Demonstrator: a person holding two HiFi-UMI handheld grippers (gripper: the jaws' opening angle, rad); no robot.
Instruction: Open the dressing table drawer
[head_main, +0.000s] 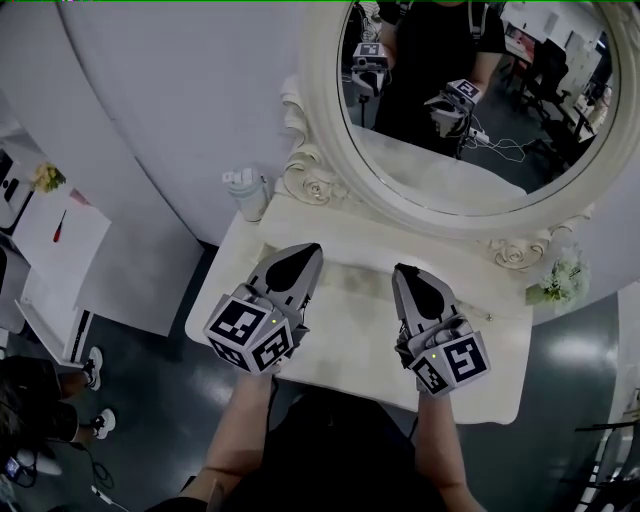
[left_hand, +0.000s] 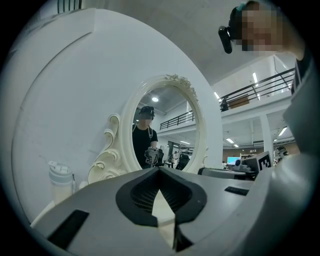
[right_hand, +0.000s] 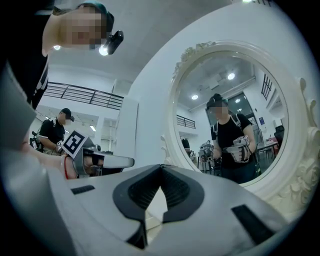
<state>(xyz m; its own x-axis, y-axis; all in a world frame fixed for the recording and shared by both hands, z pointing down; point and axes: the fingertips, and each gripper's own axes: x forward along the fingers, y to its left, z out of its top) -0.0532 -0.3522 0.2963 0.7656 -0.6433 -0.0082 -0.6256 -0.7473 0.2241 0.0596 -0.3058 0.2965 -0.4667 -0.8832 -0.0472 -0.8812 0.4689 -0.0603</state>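
From the head view alone: the whole dressing table (head_main: 352, 312), white surface spread under both tools, long axis running left to right and dipping a little rightward, near edge toward the person, back against the white wall. Drawer tucked below that near edge, front hidden from above. Left hand-held gripper (head_main: 309, 249) and right hand-held gripper (head_main: 404, 270) side by side over the surface, both pointing away toward the oval mirror (head_main: 330, 150). Flower sprig (head_main: 560, 278) at the right end, seen nowhere else.

From the left gripper view: jaws closed tip to tip, nothing between; mirror straight ahead, capped bottle (head_main: 245, 192) low at its left.

From the right gripper view: likewise pinched shut and empty; mirror at the right, reflecting the person with both tools raised.
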